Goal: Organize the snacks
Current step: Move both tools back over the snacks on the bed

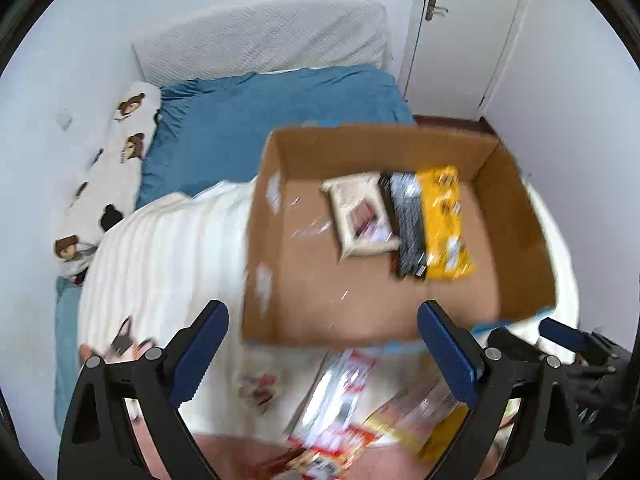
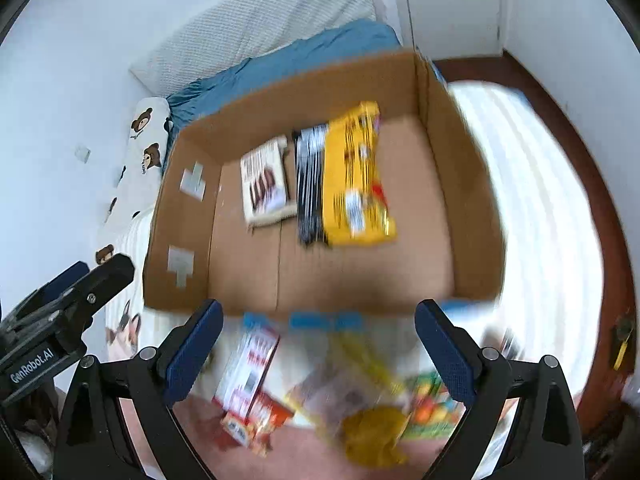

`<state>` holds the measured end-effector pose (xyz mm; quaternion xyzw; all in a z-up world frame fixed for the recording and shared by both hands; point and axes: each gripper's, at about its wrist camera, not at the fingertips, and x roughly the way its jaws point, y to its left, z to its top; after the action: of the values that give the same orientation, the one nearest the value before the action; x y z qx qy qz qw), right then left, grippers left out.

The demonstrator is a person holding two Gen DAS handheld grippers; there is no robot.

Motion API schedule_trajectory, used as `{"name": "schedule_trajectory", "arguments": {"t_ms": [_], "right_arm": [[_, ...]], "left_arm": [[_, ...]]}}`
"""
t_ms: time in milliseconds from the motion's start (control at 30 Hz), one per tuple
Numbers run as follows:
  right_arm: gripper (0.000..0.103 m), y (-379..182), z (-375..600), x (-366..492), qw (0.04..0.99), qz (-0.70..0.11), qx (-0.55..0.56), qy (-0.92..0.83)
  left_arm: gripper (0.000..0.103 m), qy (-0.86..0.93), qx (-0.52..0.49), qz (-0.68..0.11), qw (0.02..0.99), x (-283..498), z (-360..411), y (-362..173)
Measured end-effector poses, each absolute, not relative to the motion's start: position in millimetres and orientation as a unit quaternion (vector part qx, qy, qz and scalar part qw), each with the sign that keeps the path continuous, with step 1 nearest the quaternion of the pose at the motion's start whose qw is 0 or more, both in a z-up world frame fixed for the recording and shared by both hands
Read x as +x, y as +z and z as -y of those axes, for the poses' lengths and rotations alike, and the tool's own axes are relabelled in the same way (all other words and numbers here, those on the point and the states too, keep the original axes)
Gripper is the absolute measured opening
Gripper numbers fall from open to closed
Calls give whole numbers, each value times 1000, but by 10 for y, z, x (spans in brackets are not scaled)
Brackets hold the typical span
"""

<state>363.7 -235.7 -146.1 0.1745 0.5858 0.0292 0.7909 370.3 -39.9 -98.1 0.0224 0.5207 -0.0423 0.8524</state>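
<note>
An open cardboard box [image 1: 360, 312] [image 2: 248, 280] sits on a white blanket on the bed. Inside lie a cream snack box [image 1: 360, 216] [image 2: 266, 184], a black-and-white striped pack [image 1: 406, 224] [image 2: 310, 184] and a yellow bag [image 1: 444, 220] [image 2: 356, 176], side by side. My left gripper [image 1: 322, 356] is open and empty, held above loose snack packs [image 1: 344, 408] in front of the box. My right gripper [image 2: 318, 354] is open and empty above more loose packs: a red-and-white box [image 2: 248, 376], a yellow pack [image 2: 372, 432] and a green pack [image 2: 428, 412]. Both views are blurred.
The bed has a blue sheet [image 1: 256, 128], a bear-print pillow [image 1: 116, 168] along the left wall and a white headboard cushion [image 1: 264, 40]. A white door [image 1: 460, 32] stands behind. The left gripper's body [image 2: 60, 320] shows at the right view's left edge.
</note>
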Motion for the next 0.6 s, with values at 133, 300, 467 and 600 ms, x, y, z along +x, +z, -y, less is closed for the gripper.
{"name": "schedule_trajectory", "arguments": {"t_ms": [133, 300, 467, 600], "right_arm": [[99, -1841, 2357, 3286, 758, -611, 228, 19], [90, -2296, 2254, 3009, 720, -643, 262, 10], [82, -2675, 2098, 2991, 698, -666, 263, -12], [82, -2944, 1961, 3060, 680, -683, 266, -29]], "left_arm": [[97, -31, 56, -550, 833, 3450, 306, -1440], [97, -35, 83, -611, 787, 3173, 176, -2148], [97, -34, 90, -632, 769, 2998, 127, -2524], [97, -26, 93, -628, 772, 2955, 113, -2587]]}}
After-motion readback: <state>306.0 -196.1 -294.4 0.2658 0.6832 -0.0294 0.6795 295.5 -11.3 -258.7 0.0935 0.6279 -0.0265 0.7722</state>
